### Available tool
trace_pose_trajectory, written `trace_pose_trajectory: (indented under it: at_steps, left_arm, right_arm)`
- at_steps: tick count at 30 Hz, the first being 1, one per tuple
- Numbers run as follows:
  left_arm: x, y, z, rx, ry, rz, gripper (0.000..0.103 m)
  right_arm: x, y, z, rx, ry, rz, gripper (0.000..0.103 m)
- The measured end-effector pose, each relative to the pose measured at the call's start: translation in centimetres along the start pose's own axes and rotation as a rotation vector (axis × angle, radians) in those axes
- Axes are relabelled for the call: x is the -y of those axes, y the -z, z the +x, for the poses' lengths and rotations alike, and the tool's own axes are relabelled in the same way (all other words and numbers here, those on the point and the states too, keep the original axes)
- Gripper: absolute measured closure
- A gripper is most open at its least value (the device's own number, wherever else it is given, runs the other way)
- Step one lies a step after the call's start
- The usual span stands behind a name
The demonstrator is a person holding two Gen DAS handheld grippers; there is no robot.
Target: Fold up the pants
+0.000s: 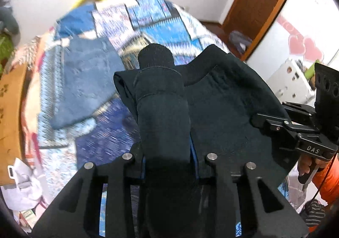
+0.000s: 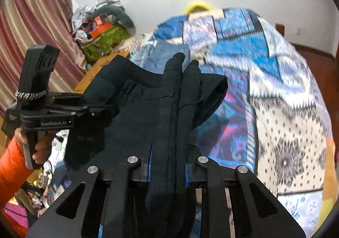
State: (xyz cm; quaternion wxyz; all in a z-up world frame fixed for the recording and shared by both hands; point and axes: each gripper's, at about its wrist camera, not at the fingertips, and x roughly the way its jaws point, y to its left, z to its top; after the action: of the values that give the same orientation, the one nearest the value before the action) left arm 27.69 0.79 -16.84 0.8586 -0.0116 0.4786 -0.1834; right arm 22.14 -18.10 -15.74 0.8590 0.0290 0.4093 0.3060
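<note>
Above the patterned bedspread [image 1: 148,15], the black pants [image 1: 222,100] hang between two claws, lifted clear so they can be doubled over. The left claw [image 1: 164,72] is nearly closed, its cloth-wrapped fingers [image 1: 155,56] pinching one bunched corner; in its view the fabric spreads toward 3 o'clock, where the right claw [image 2: 184,72] enters from the side. That claw too is pinched almost shut on a gathered edge, with the fabric running to 9 o'clock in its view. The stretched edge, probably the waistband, lies roughly level between the claws, so the pants' long axis likely hangs downward, out of sight. Folded jeans [image 1: 89,81] lie at 10 o'clock on the bed.
</note>
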Motion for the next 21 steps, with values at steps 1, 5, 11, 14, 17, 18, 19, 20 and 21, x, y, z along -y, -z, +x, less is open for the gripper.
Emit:
trace_pose_trajectory:
  at_steps: [1, 5, 11, 14, 17, 18, 19, 20, 21]
  left_arm:
    - [-0.4, -0.3, -0.9, 0.025, -0.01, -0.002, 0.072]
    - [-2.4, -2.1, -3.9, 0.11, -0.069, -0.007, 0.072]
    - [-6.1, -5.5, -5.8, 0.211, -0.16, -0.031, 0.073]
    - [-8.6, -7.8, -5.8, 0.257, -0.184, -0.066, 0.073]
    - [-11.0, -9.6, -4.7, 0.288, -0.209, -0.088, 0.073]
    - [-11.5, -9.9, -4.4, 0.289, -0.214, -0.093, 0.073]
    - [-12.3, -10.4, -3.7, 0.287, -0.219, -0.102, 0.073]
    - [-13.3, -10.9, -2.7, 0.279, -0.228, -0.111, 0.073]
    - [-13.8, -11.0, -2.2, 0.273, -0.234, -0.115, 0.073]
  right_arm:
    - [-0.7, -0.9, -0.1, 0.019, -0.002, -0.018, 0.084]
    - [-2.6, -4.2, 0.8, 0.075, -0.006, -0.08, 0.084]
    - [-3.9, -9.6, 4.0, 0.143, -0.035, -0.123, 0.084]
    - [-4.2, -12.1, 6.0, 0.17, -0.044, -0.14, 0.084]
    - [-4.2, -13.8, 7.8, 0.184, -0.054, -0.139, 0.084]
    - [-4.3, -14.6, 8.8, 0.184, -0.055, -0.138, 0.084]
    - [-4.3, -15.0, 9.5, 0.182, -0.054, -0.138, 0.084]
    - [-4.1, -15.7, 11.0, 0.176, -0.052, -0.141, 0.084]
    - [-4.1, -15.9, 11.8, 0.167, -0.05, -0.144, 0.084]
